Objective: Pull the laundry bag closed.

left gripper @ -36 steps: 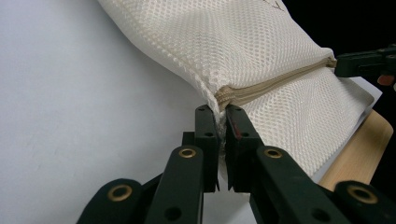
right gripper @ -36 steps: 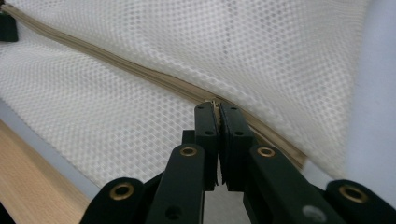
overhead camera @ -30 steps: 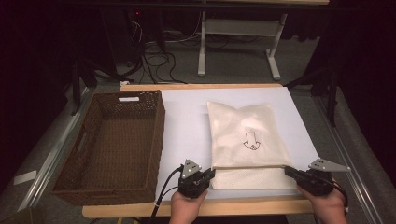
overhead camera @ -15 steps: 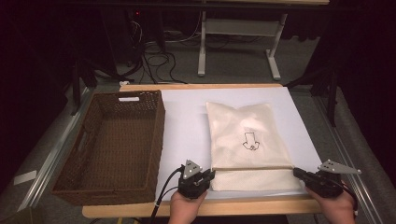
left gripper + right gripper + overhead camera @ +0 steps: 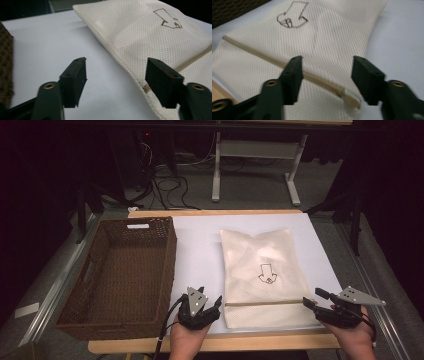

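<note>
A cream mesh bag (image 5: pixel 262 270) with a small drawn figure lies flat on the white sheet (image 5: pixel 200 245). Its zipper (image 5: pixel 265 303) runs across near the front edge. My left gripper (image 5: pixel 211 295) is at the zipper's left end. Its jaws have just been opening and stand apart, with the bag's edge (image 5: pixel 140 32) by the right jaw (image 5: pixel 117 65). My right gripper (image 5: pixel 311 298) is at the zipper's right end, jaws just opened too. The zipper's end (image 5: pixel 344 96) lies under the gap (image 5: pixel 328 61), with no pad pressing on it.
A dark brown wicker basket (image 5: pixel 165 265) stands at the left of the table, close to my left gripper. The wooden table edge (image 5: pixel 250 342) runs along the front. Desk legs and cables are on the floor beyond the table.
Both grippers were shut at the ends of the zipper line. Now both stand open and have lifted a little off the bag, which lies flat.
</note>
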